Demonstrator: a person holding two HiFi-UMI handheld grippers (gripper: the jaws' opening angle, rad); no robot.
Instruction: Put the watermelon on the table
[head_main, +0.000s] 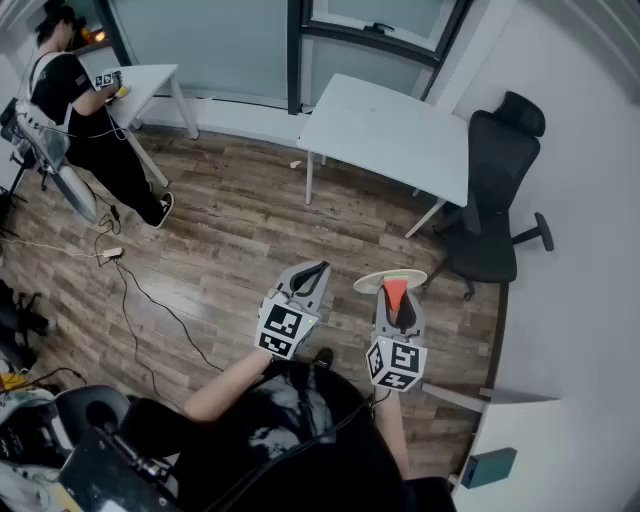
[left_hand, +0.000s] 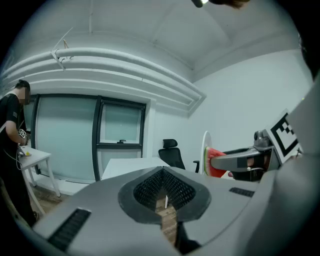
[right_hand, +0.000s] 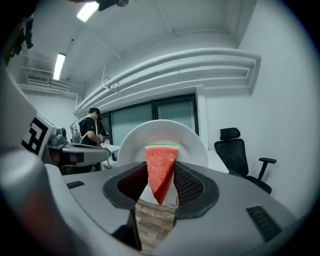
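A red watermelon wedge (right_hand: 161, 167) with a thin green rind stands between the jaws of my right gripper (right_hand: 161, 175), which is shut on it. Right behind the wedge a white plate (right_hand: 162, 132) stands on edge; what keeps it there is hidden. From the head view, the wedge (head_main: 396, 292) and plate (head_main: 390, 281) hang over the wood floor, short of the white table (head_main: 390, 130). My left gripper (head_main: 318, 270) hovers beside them on the left, shut and empty. The left gripper view shows its tips (left_hand: 163, 172) meeting, with the wedge (left_hand: 215, 164) off to the right.
A black office chair (head_main: 495, 190) stands right of the white table. At the far left, a person (head_main: 75, 100) works at a second white table (head_main: 150, 75). Cables (head_main: 130, 280) trail over the floor. A white desk corner with a teal object (head_main: 488, 467) sits lower right.
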